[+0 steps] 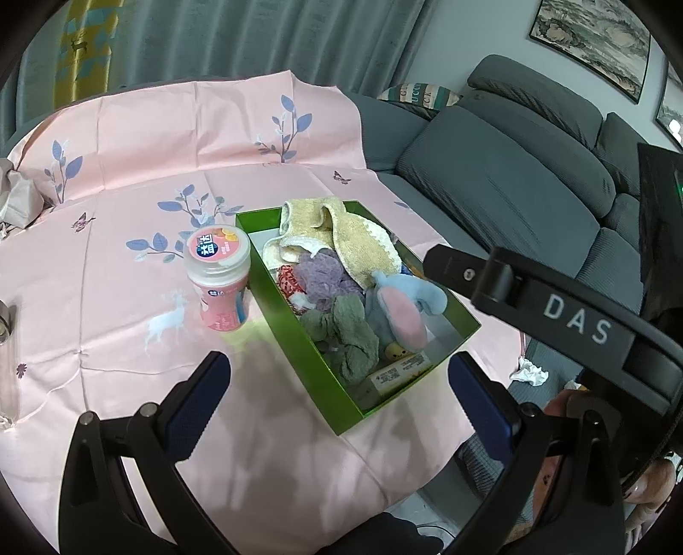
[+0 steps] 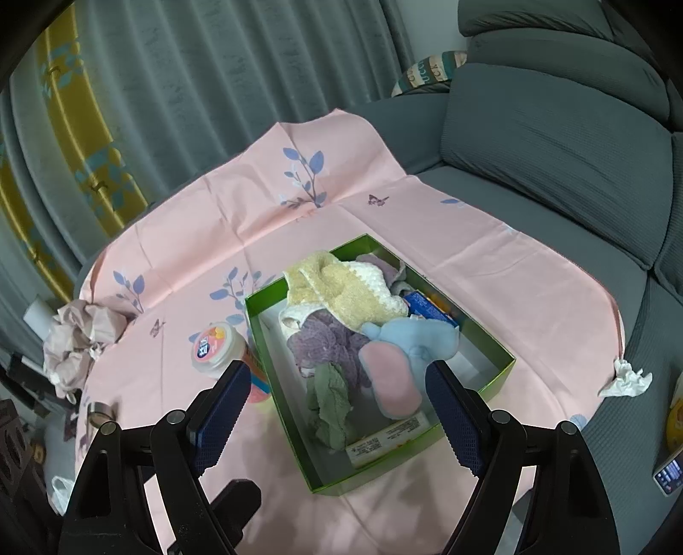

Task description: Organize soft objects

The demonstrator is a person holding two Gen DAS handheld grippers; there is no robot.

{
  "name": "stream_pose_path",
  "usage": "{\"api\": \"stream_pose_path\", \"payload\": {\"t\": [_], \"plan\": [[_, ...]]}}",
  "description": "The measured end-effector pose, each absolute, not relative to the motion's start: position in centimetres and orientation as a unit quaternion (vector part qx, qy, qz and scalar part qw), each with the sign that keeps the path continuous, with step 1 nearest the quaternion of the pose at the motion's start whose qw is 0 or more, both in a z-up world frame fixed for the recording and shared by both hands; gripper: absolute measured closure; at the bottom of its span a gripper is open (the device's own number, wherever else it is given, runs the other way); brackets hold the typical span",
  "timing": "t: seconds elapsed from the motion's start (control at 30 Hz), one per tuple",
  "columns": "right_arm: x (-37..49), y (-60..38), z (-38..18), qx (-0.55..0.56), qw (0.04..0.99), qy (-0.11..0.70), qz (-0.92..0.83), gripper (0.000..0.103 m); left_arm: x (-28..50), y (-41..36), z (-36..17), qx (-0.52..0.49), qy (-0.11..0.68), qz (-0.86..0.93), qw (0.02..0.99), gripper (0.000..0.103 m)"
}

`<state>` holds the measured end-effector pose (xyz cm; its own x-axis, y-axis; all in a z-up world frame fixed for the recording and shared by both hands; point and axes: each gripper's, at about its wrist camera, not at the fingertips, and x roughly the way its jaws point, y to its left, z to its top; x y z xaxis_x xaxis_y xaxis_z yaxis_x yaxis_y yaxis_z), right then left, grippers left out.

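The left claw point(image 1: 339, 392) is hanging spread wide and empty above the near part of the table point(image 1: 106, 324), its blue-padded fingers point(image 1: 200, 401) framing the near end of a green box point(image 1: 294, 341). The right claw point(image 2: 337, 412) is likewise gaping open with nothing between its fingers point(image 2: 452, 422), hovering over the box's point(image 2: 277, 397) near end.

The left wrist view alone is showing the other handle, a black bar lettered DAS point(image 1: 576, 324), crossing at the right, with part of a hand point(image 1: 567, 405) below it, and framed pictures point(image 1: 593, 38) on the far wall. The right wrist view alone is showing crumpled paper point(image 2: 81, 341) at the table's left edge and a phone point(image 2: 670, 474) at the far right.

The soft things are lying heaped inside the box: a yellow knitted cloth point(image 2: 337, 294) with white trim draping over the far end, a purple fuzzy piece point(image 2: 328, 341) below it, a blue plush toy point(image 2: 418, 337) with a pink patch toward the right, and a green rag point(image 2: 331, 405) nearest. A small printed carton point(image 2: 384, 444) is lying at the near wall. A pink-lidded jar point(image 1: 220, 277) is standing upright just left of the box on the pink cloth point(image 1: 170, 128). A grey sofa point(image 1: 512, 179) is sitting to the right.
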<state>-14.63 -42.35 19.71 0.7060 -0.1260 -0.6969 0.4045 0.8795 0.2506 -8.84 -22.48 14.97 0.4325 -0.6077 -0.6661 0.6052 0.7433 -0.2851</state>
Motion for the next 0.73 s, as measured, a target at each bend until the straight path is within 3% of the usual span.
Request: {"api": "stream_pose_path", "payload": {"t": [0.73], "plan": [[-14.55, -42.79, 19.55, 0.193, 0.898, 0.359, -0.167, 0.018, -9.24, -22.51, 14.81, -0.001, 0.393, -0.362, 0.845, 0.001]]}}
